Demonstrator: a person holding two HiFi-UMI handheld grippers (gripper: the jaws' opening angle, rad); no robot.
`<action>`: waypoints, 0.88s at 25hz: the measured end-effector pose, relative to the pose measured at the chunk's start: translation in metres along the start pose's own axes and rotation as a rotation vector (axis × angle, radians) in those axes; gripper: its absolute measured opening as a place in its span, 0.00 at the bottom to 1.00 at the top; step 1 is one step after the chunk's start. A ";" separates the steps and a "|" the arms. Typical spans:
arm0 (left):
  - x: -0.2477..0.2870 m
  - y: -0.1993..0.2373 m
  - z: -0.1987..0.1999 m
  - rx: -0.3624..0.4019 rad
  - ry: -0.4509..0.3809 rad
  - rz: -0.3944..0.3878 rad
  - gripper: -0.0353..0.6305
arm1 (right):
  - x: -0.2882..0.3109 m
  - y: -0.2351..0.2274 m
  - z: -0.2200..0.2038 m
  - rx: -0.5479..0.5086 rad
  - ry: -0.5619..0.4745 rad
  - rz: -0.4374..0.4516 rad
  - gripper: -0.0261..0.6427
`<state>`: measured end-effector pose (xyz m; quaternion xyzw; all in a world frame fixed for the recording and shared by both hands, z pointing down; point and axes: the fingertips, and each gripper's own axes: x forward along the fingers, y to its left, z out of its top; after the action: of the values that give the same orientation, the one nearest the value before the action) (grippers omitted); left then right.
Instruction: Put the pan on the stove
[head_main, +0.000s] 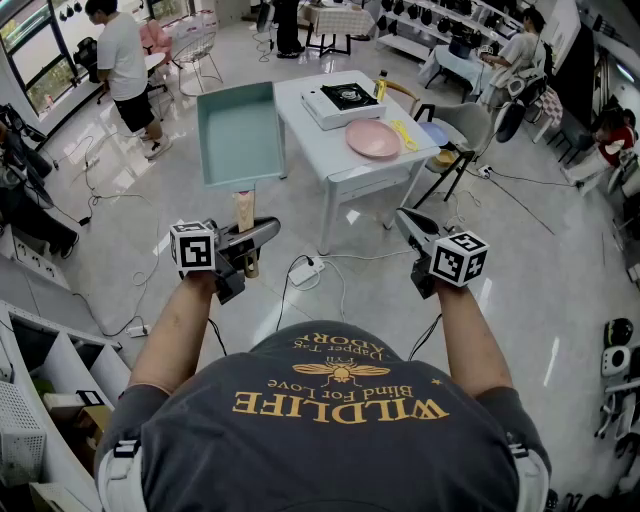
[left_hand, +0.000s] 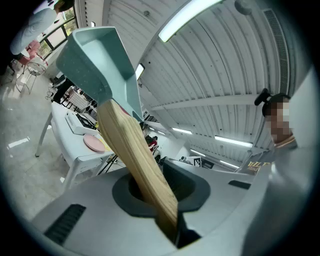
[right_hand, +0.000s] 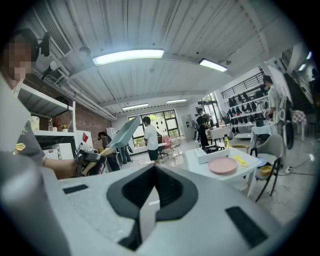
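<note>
As I hold it, pan (head_main: 238, 135): wooden handle clamped in my left gripper (head_main: 263, 234).
Right gripper (head_main: 404, 220): jaws together, empty.
Stove (head_main: 343, 101): well apart, on table (head_main: 322, 148).

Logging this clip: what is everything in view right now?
pan: one, teal with wooden handle, held up off the table
table: one, white, ahead of the person
stove: one, white with black burner, on the table's far end
plate: one, pink, on the table beside the stove
bottle: one, yellow, table's far corner
chair: one, grey, right of the table
power strip: one, white, on the floor by the table
people: several, at the room's edges
left gripper: one, grey, shut on the pan's handle
right gripper: one, grey, shut, empty
</note>
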<state>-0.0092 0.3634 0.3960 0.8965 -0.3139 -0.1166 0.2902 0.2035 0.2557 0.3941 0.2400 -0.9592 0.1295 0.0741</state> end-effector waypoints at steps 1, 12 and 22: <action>0.000 0.000 0.000 0.001 0.000 0.000 0.13 | 0.000 0.000 0.000 -0.002 0.001 0.002 0.04; 0.000 -0.009 0.008 -0.015 -0.007 0.025 0.13 | 0.001 0.005 0.012 0.005 0.002 0.044 0.04; 0.080 -0.032 -0.019 -0.008 -0.020 0.056 0.13 | -0.060 -0.066 -0.004 0.006 -0.003 0.077 0.04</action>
<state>0.0757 0.3419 0.3899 0.8849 -0.3414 -0.1185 0.2937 0.2881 0.2274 0.3997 0.2032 -0.9675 0.1348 0.0668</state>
